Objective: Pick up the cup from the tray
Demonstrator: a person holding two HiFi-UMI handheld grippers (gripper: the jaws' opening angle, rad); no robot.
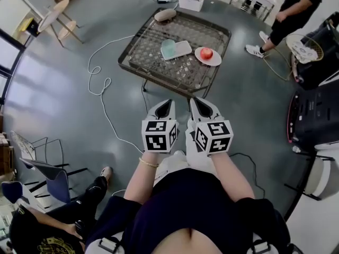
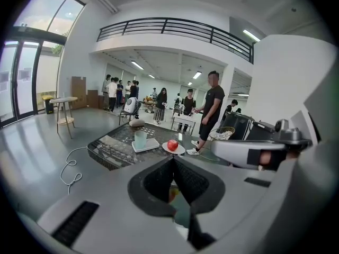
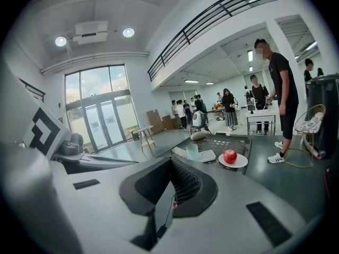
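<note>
A pale green translucent cup [image 1: 168, 48] stands on a small white tray [image 1: 181, 48] on the wire-mesh table [image 1: 143, 46], well ahead of me. The left gripper view shows the cup [image 2: 140, 138] and the right gripper view shows the cup [image 3: 192, 151], far beyond the jaws in both. My left gripper [image 1: 164, 108] and right gripper [image 1: 199, 107] hover side by side near my body, short of the table's near edge. Both point toward the table. Each has its jaws shut with nothing between them.
A red apple [image 1: 206, 52] lies on a white plate [image 1: 216, 60] right of the tray, and a beige lump [image 1: 164, 15] sits at the table's far edge. A white cable [image 1: 100, 83] snakes over the floor at left. A person [image 1: 294, 9] stands far right beside black equipment [image 1: 315, 115]; another sits at lower left.
</note>
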